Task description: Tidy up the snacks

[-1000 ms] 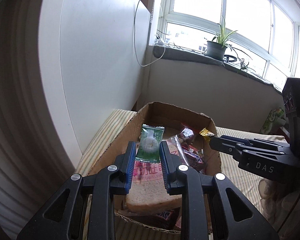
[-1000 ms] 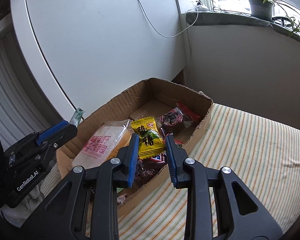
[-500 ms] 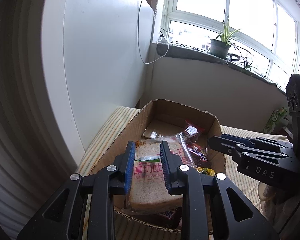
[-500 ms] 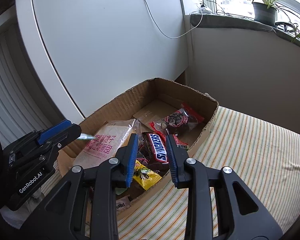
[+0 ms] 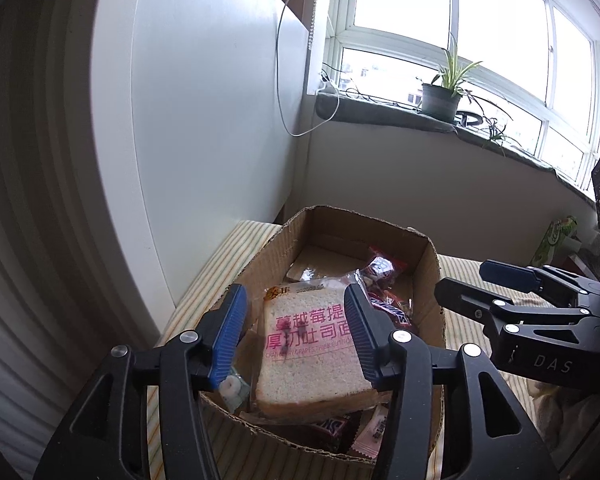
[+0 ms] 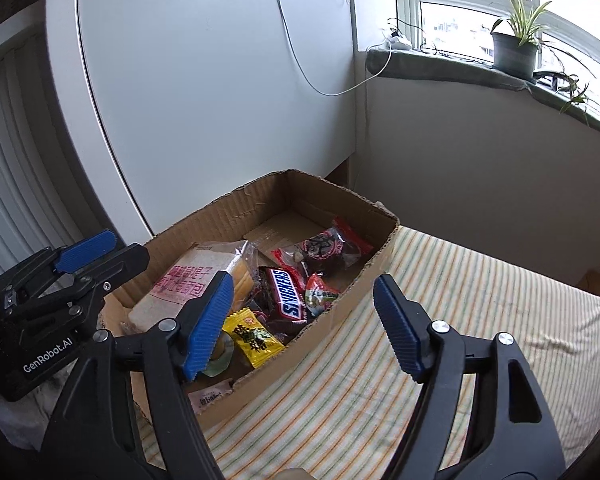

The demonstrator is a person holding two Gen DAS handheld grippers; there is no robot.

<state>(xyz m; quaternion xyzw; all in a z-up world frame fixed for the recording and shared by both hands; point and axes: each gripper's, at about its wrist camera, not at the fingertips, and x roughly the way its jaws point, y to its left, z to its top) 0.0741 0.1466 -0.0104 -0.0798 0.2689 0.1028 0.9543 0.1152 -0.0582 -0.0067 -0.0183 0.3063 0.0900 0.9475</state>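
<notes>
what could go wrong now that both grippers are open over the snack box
The cardboard box is heaped at its near end, so the yellow candy by the low wall could slide out if bumped. The left gripper and right gripper, jaws just opened and empty, hover close together and could collide.

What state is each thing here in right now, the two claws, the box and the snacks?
left gripper: open, jaws just widened, nothing gripped
right gripper: open wide, jaws just widened, empty
cardboard box: open-topped, sitting on the striped cloth
bagged toast: sealed, lying in the box
Snickers bar: wrapped, lying in the box
yellow candy packet: sealed, lying in the box
</notes>
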